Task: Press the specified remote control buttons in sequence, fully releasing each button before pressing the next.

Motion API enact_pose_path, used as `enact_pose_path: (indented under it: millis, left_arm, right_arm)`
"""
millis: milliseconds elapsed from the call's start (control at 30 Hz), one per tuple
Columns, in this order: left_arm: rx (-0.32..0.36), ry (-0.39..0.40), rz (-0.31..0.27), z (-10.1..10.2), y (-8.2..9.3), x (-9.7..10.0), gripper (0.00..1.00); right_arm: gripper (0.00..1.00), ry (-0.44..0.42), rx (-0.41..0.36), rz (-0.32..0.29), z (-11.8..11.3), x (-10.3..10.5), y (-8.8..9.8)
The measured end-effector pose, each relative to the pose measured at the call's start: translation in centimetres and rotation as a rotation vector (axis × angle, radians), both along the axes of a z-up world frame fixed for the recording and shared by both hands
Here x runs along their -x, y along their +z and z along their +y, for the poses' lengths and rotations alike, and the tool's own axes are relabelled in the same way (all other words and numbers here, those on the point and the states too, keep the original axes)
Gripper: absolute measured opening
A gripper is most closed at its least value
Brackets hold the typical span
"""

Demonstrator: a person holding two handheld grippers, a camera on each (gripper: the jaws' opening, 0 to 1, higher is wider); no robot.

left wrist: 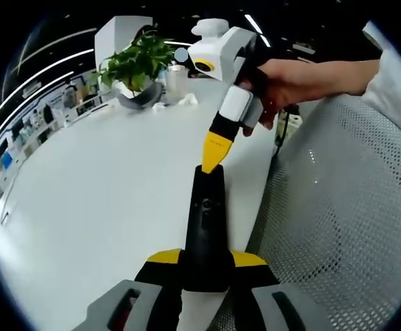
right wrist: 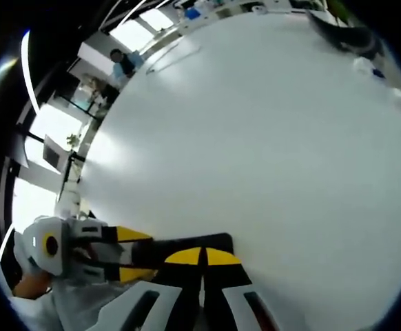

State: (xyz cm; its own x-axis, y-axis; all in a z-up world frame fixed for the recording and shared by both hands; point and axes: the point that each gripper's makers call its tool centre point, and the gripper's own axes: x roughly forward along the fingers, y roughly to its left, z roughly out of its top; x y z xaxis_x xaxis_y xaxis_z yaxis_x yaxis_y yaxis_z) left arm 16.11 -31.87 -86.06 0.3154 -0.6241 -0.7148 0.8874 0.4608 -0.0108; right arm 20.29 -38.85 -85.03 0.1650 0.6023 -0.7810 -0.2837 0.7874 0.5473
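A slim black remote control (left wrist: 206, 214) points away from me over the white table (left wrist: 104, 186), and my left gripper (left wrist: 205, 258) is shut on its near end, a yellow-tipped jaw on each side. My right gripper (left wrist: 213, 155), held by a person's hand (left wrist: 304, 79), comes down from the upper right. Its yellow tips are shut together into one point that rests on the remote's far end. In the right gripper view, my right gripper (right wrist: 202, 256) shows shut tips just over the remote (right wrist: 187, 243). There the left gripper (right wrist: 133, 254) clamps the remote from the left.
A potted green plant (left wrist: 138, 65) and small white items (left wrist: 180, 100) stand at the table's far end. A grey perforated chair surface (left wrist: 345, 207) lies right of the table edge. A person (right wrist: 123, 63) stands far off beyond the table (right wrist: 255, 138).
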Motion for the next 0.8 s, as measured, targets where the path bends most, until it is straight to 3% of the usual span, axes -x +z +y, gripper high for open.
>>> enact_pose_path:
  millis: [800]
  left_arm:
    - [0.001,-0.003,-0.002,-0.04,0.02,0.06,0.24]
  right_arm:
    - [0.00,-0.006,-0.001,0.017,0.02,0.05,0.08]
